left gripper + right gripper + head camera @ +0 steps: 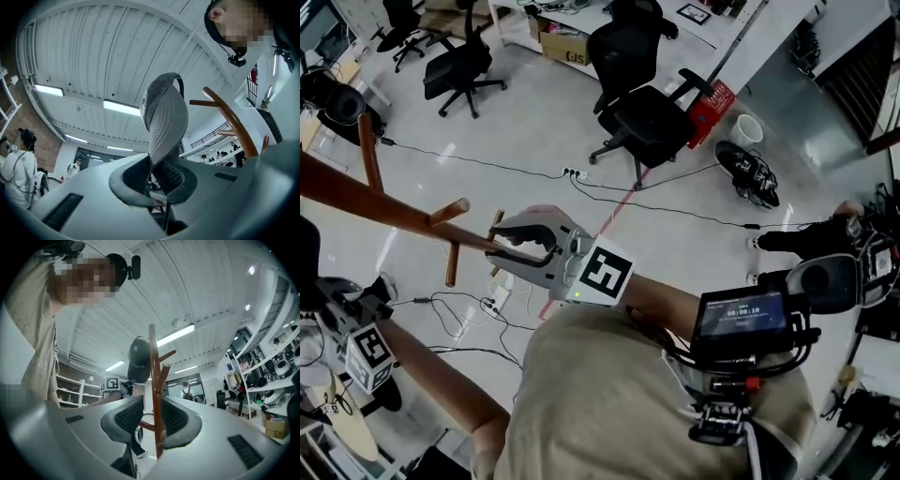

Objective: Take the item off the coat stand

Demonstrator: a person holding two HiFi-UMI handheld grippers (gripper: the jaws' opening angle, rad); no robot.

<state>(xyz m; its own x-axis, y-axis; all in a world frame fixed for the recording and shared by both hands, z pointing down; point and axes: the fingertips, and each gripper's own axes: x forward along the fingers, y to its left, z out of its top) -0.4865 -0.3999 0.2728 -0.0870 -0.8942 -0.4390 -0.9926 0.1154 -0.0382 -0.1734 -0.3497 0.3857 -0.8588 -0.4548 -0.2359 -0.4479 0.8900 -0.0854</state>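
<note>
A dark cap [164,112] stands up between my left gripper's [157,176] jaws, which are shut on its brim. In the right gripper view the cap [138,359] hangs just left of the wooden coat stand's [154,380] top, with the left gripper [124,389] under it. My right gripper [152,420] is shut on the stand's pole, below its pegs. In the head view the right gripper [502,248] clasps the brown pole [375,206]. The left gripper [337,300] is at the lower left, and the cap [307,262] shows only as a dark shape at the frame's edge.
Two black office chairs [647,112] [459,66] stand on the pale floor beyond the stand. Cables and a power strip [497,300] lie near its base. A red box [710,108] and a white bucket [747,128] sit further right. A person in white [18,173] stands far off.
</note>
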